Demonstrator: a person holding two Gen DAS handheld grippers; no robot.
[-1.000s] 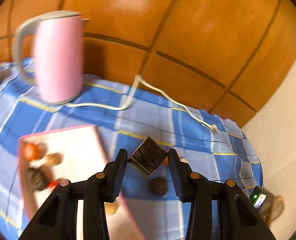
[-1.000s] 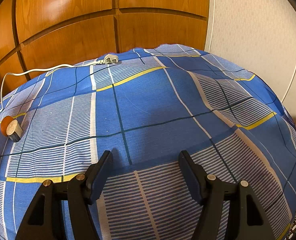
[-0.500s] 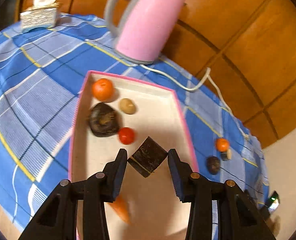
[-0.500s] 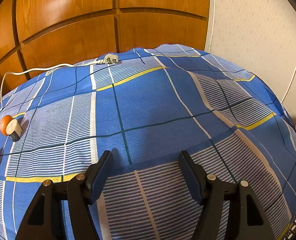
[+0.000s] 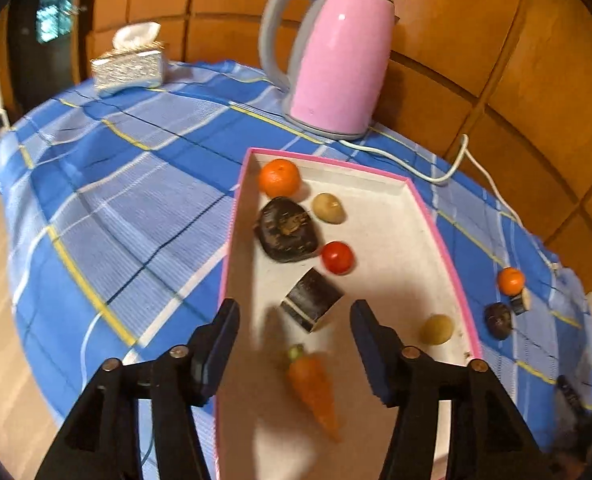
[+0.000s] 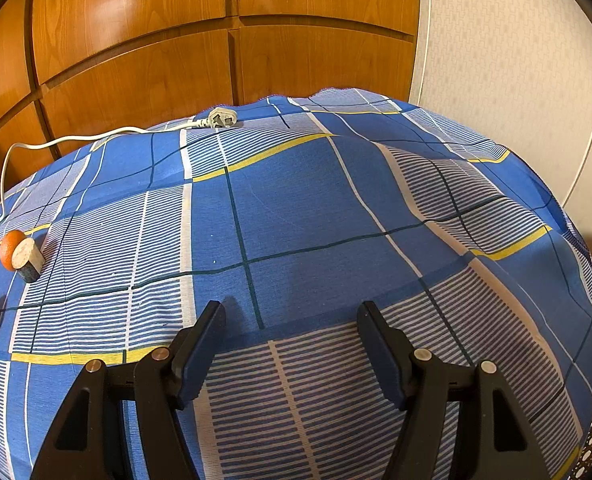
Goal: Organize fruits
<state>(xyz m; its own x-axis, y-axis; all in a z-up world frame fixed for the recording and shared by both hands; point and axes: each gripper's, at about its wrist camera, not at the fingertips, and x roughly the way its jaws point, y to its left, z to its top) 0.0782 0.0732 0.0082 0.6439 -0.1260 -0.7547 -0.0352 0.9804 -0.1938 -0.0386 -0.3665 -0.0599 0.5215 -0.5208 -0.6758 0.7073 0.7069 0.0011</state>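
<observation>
Left gripper [image 5: 293,322] jaws, just opening, clear of the dark blocky chunk [image 5: 311,300] over the pink-rimmed tray [image 5: 440,236]. Right gripper [image 6: 291,340] unclenched, angled down over checked cloth [image 6: 296,208].

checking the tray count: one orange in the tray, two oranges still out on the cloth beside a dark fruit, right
Not quite. The left wrist view shows only one orange left on the cloth, beside a dark fruit and a small cut piece. The rest holds: one orange lies in the tray.
</observation>
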